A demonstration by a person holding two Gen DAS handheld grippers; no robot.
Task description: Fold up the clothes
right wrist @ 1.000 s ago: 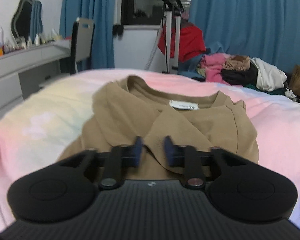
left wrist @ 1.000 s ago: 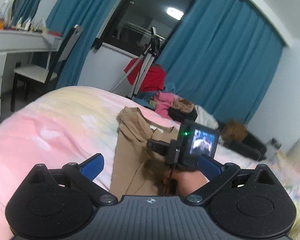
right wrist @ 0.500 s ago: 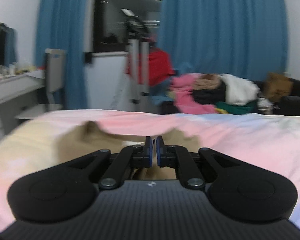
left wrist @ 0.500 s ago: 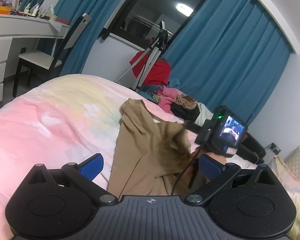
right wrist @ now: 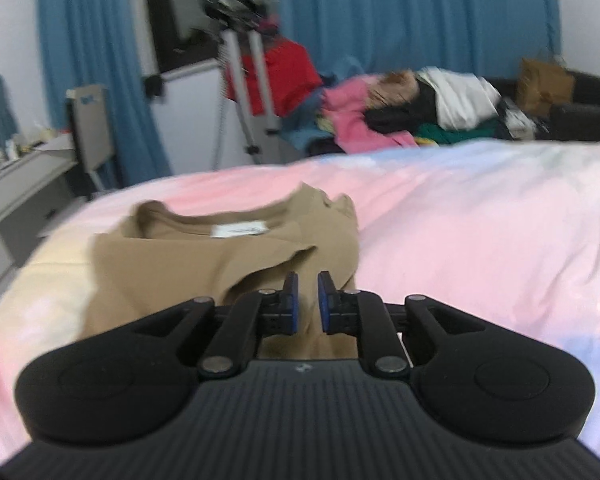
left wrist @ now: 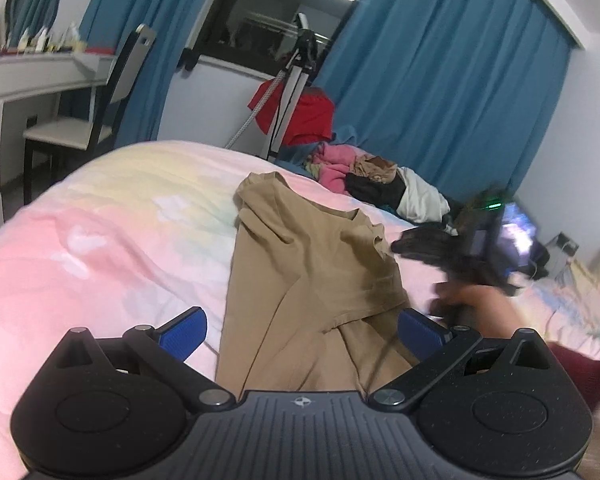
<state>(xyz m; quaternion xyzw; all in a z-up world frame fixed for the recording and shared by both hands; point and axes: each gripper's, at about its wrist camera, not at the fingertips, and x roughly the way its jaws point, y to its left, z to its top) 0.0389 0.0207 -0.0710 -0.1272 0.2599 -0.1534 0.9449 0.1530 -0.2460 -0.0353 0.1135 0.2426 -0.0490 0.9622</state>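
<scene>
**Tan shirt part-folded on the bed, both tongs free of it**

I have the tan shirt (left wrist: 312,280) lying on the bed (left wrist: 112,240), collar end away from me. Through the right wrist camera its near side panel (right wrist: 260,256) lies turned in over the body, the edge running slantwise below the neckline, so I judge a lengthwise fold is in hand, with one side laid in.

My left tongs (left wrist: 302,330) stand spread wide, nothing between the blue pads, hovering over the lower part of the shirt. My right tongs (right wrist: 308,304) are slightly parted, a narrow gap between the pads and no cloth in it; they sit just above the turned-in edge. From the left camera the right tool appears blurred off the shirt's right side, held in a hand (left wrist: 480,312).

What comes next, as I read it, calls for a clean pinch at an outer edge or hem, taking in only the layers meant to travel, then carrying it flat so the laid panel does not drag out. The cloth looks soft and creases readily.

Writing: a white label (right wrist: 238,230) sits inside the collar, with dark marks too blurred for me to read. A clothes pile (right wrist: 400,116) lies beyond the bed; no readable brand there.
</scene>
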